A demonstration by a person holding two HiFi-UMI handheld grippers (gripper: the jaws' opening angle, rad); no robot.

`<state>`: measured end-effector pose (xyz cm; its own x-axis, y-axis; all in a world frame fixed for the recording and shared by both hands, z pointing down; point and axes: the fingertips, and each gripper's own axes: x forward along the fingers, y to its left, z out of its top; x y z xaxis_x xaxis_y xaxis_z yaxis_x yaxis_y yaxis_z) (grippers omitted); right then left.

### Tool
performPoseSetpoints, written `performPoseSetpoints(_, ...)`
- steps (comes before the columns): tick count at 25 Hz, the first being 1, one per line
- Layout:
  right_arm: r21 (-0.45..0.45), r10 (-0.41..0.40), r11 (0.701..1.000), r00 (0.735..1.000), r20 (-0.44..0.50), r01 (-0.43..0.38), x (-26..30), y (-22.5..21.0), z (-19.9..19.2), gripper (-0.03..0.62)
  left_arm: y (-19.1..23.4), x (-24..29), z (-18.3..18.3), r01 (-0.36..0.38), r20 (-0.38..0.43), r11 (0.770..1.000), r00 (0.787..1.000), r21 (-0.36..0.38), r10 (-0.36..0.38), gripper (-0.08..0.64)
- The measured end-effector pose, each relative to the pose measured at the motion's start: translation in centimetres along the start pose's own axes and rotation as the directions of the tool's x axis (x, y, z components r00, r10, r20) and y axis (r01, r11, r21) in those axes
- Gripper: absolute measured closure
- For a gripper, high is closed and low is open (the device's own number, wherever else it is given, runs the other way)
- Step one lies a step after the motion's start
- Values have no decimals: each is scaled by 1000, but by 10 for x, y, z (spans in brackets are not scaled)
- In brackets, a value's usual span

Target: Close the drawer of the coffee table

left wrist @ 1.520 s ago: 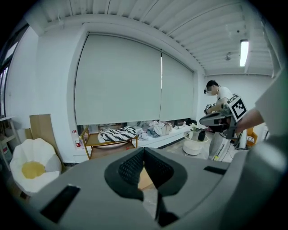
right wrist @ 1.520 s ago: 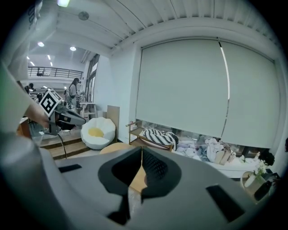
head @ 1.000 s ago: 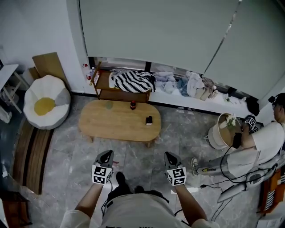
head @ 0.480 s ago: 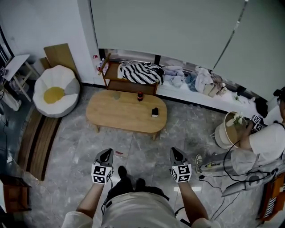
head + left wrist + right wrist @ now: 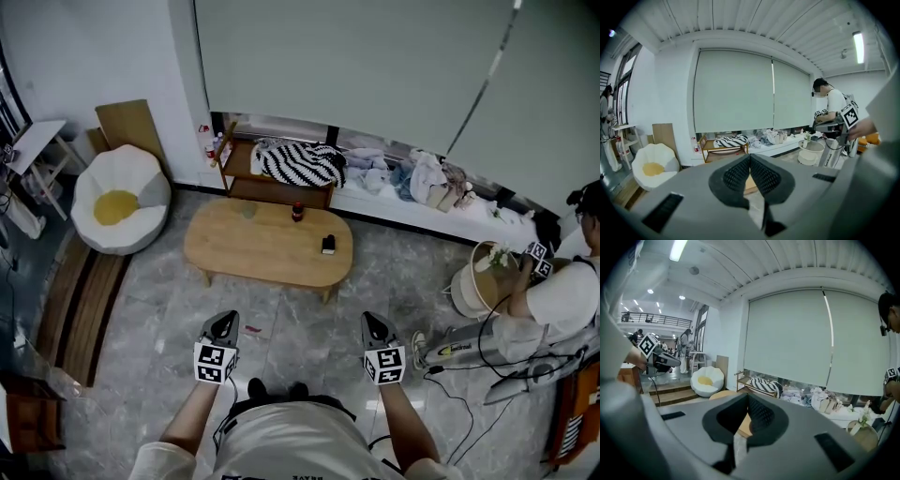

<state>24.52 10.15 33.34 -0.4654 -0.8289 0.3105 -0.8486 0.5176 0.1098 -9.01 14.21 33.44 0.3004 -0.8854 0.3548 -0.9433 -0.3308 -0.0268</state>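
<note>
Standing back from the coffee table (image 5: 253, 251), you hold both grippers low over bare grey floor (image 5: 300, 302); the left gripper (image 5: 226, 317) has its jaws together with nothing between them; the right gripper (image 5: 369, 318) is likewise closed and empty. The table lies well ahead of both tips, its near long edge facing you; its drawer cannot be made out in any view. On the top, a small bottle (image 5: 297, 212) stands near the far edge; a dark block (image 5: 328, 245) sits toward the right end. Open floor runs from the grippers to the near edge. To your left, a white beanbag (image 5: 120, 197) sits near the table's left end, apart from it. A wooden shelf (image 5: 272, 190) stands just behind the far edge. To your right, a seated person (image 5: 553, 305) and a round tub (image 5: 469, 281) narrow the room on that side; both are well apart from the table.
</note>
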Motion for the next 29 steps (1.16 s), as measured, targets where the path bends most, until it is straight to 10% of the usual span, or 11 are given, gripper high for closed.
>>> performPoseSetpoints(29,38,-61,997,998,-14,62,-3,16,3,574,27,-4,-3,32,18,999,999,-30,-31,538)
